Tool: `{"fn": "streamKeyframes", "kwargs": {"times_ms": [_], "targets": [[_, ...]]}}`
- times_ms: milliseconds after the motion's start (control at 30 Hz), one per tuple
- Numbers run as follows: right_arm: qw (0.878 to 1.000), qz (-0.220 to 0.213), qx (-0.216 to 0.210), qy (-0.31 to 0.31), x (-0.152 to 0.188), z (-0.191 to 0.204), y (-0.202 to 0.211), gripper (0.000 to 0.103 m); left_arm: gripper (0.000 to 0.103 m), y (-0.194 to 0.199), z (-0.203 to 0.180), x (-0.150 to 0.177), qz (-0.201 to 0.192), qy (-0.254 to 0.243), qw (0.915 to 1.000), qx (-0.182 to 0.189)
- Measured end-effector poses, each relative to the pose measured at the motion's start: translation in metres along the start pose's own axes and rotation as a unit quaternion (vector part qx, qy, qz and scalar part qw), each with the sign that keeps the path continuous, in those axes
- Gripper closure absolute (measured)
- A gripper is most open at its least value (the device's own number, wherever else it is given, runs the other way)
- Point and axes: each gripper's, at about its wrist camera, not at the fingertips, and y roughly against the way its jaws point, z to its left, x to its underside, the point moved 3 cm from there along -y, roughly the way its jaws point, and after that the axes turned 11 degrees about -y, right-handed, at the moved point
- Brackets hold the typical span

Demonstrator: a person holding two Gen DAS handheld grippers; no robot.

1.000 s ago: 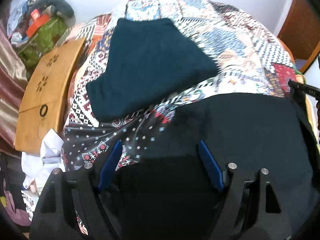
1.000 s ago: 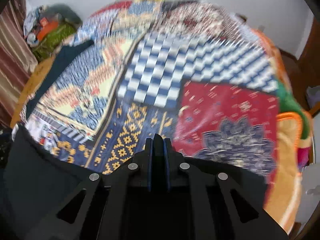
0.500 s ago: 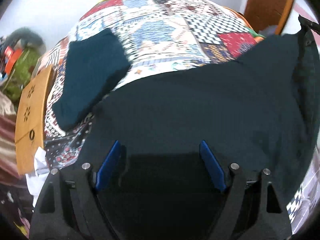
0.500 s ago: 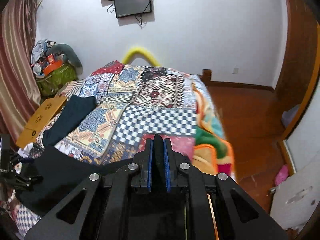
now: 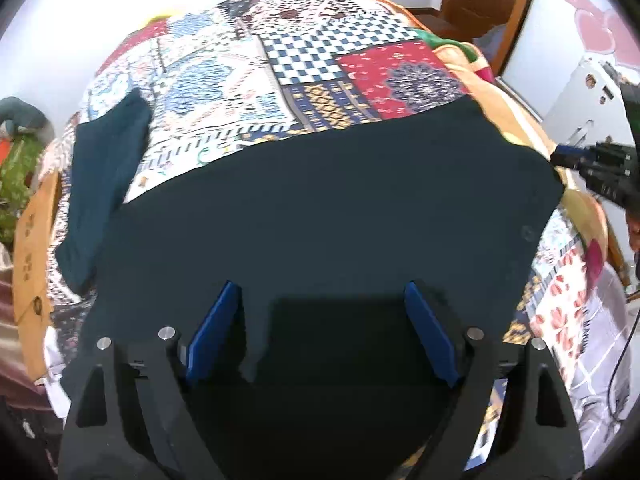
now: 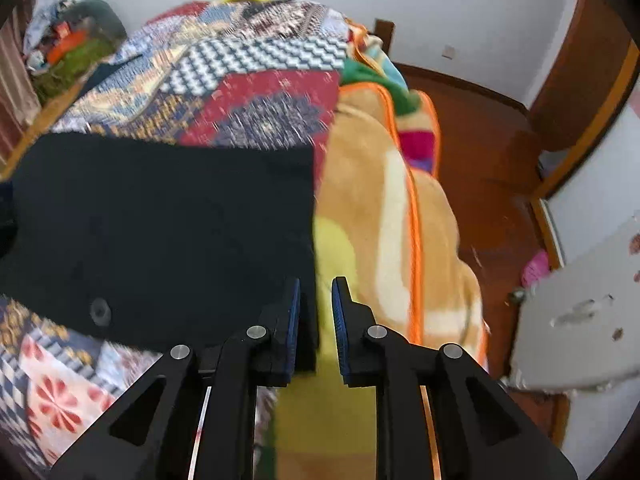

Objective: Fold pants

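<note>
Dark pants [image 5: 320,208] lie spread across the patchwork bedspread [image 5: 320,52]; they also show in the right wrist view [image 6: 160,220]. My left gripper [image 5: 320,316] is wide open above the near part of the pants, holding nothing. My right gripper [image 6: 316,312] is partly open at the right edge of the pants, the cloth edge lying between its jaws, not clamped. The right gripper shows at the far right of the left wrist view [image 5: 592,160].
A folded dark teal garment [image 5: 104,184] lies on the bed's left side. A tan board [image 5: 32,232] lies along the left bed edge. An orange-trimmed blanket [image 6: 384,208] hangs over the right side. A wooden floor [image 6: 480,152] and a white cabinet [image 6: 580,300] are to the right.
The right gripper, shut before, has opened and come down at the pants' right edge. The pants now lie spread flat on the bed. The left gripper stays open.
</note>
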Motion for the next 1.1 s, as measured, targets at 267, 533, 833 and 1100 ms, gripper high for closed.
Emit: {"fn": "streamKeyframes", "kwargs": {"times_ms": [267,533,833,1100], "targets": [[0.998,-0.053,-0.029,-0.004,-0.020,0.015,0.058,0.068,0.017,0.029,0.027,-0.005,-0.050,0.061,0.9968,0.001],[0.984,-0.124,-0.115,0.048,-0.064,0.115,0.099,0.059,0.013,0.101,0.154,0.052,-0.100,0.160,0.9774,-0.095],[0.965,-0.101,-0.193,0.147,-0.083,0.265,0.066,0.053,0.012,0.094,0.276,0.184,-0.031,0.273,0.9505,-0.145],[0.951,-0.018,-0.213,0.222,-0.086,0.366,-0.002,0.053,0.012,0.027,0.296,0.250,0.025,0.317,0.9433,-0.096]]}}
